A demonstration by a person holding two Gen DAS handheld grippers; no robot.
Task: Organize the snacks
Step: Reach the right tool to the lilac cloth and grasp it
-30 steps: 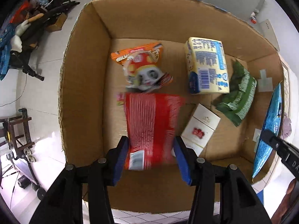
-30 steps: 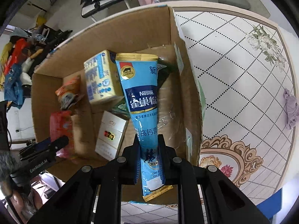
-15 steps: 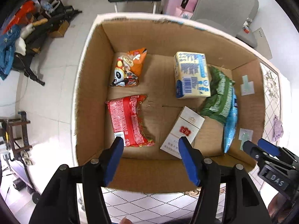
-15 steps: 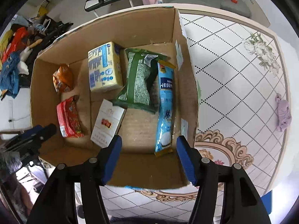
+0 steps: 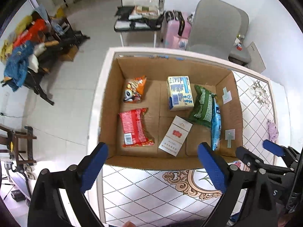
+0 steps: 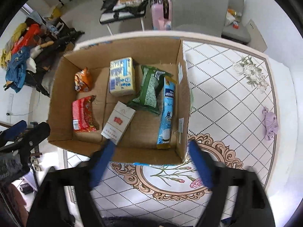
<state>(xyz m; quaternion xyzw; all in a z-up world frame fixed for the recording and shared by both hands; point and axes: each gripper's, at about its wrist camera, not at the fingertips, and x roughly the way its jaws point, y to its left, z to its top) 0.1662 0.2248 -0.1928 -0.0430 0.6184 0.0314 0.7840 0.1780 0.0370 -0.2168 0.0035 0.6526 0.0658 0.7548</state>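
Note:
An open cardboard box (image 5: 111, 94) (image 6: 62, 87) stands on the patterned table and holds the snacks. Inside lie a red packet (image 5: 134, 127) (image 6: 82, 114), an orange bag (image 5: 133, 89) (image 6: 83, 79), a yellow-and-blue carton (image 5: 180, 92) (image 6: 122, 76), a green bag (image 5: 202, 105) (image 6: 150, 89), a white box (image 5: 175, 135) (image 6: 118, 122) and a long blue Nestle sachet (image 5: 215, 124) (image 6: 167, 113) along the right wall. My left gripper (image 5: 151, 166) hangs open above the box's near edge, empty. My right gripper (image 6: 151, 162) is open too, empty, over the near right corner.
A crumpled purple cloth (image 6: 270, 123) lies on the table at the right. A grey chair (image 5: 214, 30) stands behind the table. Clothes and dark stands (image 5: 24, 56) clutter the floor on the left. The table's left edge runs beside the box.
Both grippers opened and pulled back up from the box. The red packet dropped from the left one, the blue sachet from the right; both now lie inside.

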